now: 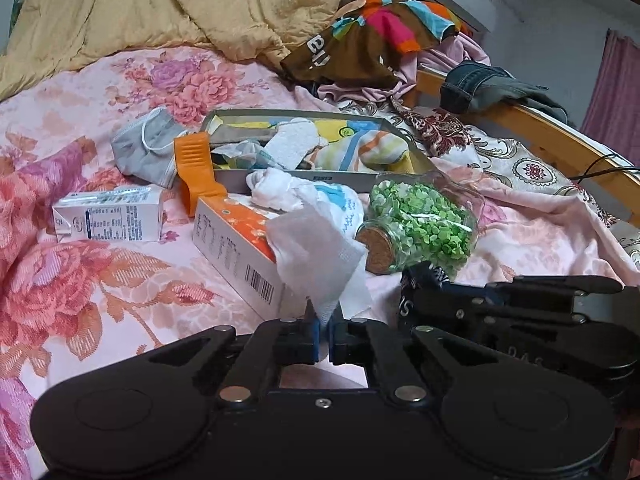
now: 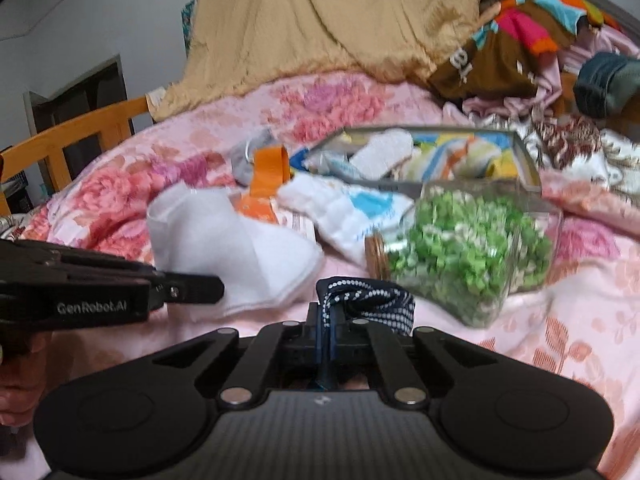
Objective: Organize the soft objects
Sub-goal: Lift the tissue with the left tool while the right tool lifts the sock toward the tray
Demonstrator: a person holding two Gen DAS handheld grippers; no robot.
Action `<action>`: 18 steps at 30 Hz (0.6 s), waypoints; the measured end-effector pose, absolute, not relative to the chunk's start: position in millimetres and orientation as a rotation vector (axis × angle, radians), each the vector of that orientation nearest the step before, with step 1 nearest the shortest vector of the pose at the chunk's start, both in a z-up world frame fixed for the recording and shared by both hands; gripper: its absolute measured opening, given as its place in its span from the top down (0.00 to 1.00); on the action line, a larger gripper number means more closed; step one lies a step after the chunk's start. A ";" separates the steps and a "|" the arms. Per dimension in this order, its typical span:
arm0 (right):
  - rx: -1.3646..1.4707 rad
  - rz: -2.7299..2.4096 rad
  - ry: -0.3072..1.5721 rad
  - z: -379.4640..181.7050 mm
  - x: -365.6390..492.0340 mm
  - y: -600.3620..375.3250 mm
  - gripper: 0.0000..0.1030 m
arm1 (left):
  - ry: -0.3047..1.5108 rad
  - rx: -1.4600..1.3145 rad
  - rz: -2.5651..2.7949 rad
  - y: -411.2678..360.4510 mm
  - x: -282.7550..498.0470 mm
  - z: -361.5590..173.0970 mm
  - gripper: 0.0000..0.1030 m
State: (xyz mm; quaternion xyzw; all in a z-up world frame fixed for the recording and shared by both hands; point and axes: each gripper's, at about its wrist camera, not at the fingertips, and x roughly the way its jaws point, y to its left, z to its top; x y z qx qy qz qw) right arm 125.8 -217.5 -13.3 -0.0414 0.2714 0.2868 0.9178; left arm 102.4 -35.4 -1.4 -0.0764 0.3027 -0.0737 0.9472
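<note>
Left gripper, jaws drawn together on the lower corner of a white cloth; the cloth rises up and forward from the fingertips and drapes against the near end of an orange-and-white carton lying on the floral bedsheet. Right gripper pinched on a dark navy fabric with white dots, which bunches just past the fingertips and spills to the right of them. In the right wrist view the left gripper comes in from the left edge, the white cloth spread just ahead of its tip, close beside the navy piece. Immediately beyond the navy fabric, a glass jar of green bits lies on its side, cork stopper toward the camera. Farther back, a shallow grey tray holds several soft items: a white fuzzy sock and a striped pastel cloth among them. A white-and-blue cloth lies bunched against the tray's near wall, between carton and jar. An orange plastic piece stands at the tray's left corner, a grey face mask to its left, and a small white carton well left of the grippers. Heaped clothing and a tan quilt at the far end of the bed.
</note>
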 end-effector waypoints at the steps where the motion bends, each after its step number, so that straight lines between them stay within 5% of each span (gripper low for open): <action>1: -0.082 0.590 0.542 -11.9 124.5 -218.0 0.96 | 0.613 -0.150 -0.151 -35.2 102.3 0.2 0.97; 18: -0.160 0.606 0.292 45.7 114.2 -202.5 0.96 | 0.505 -0.044 -0.119 13.9 112.4 69.6 0.97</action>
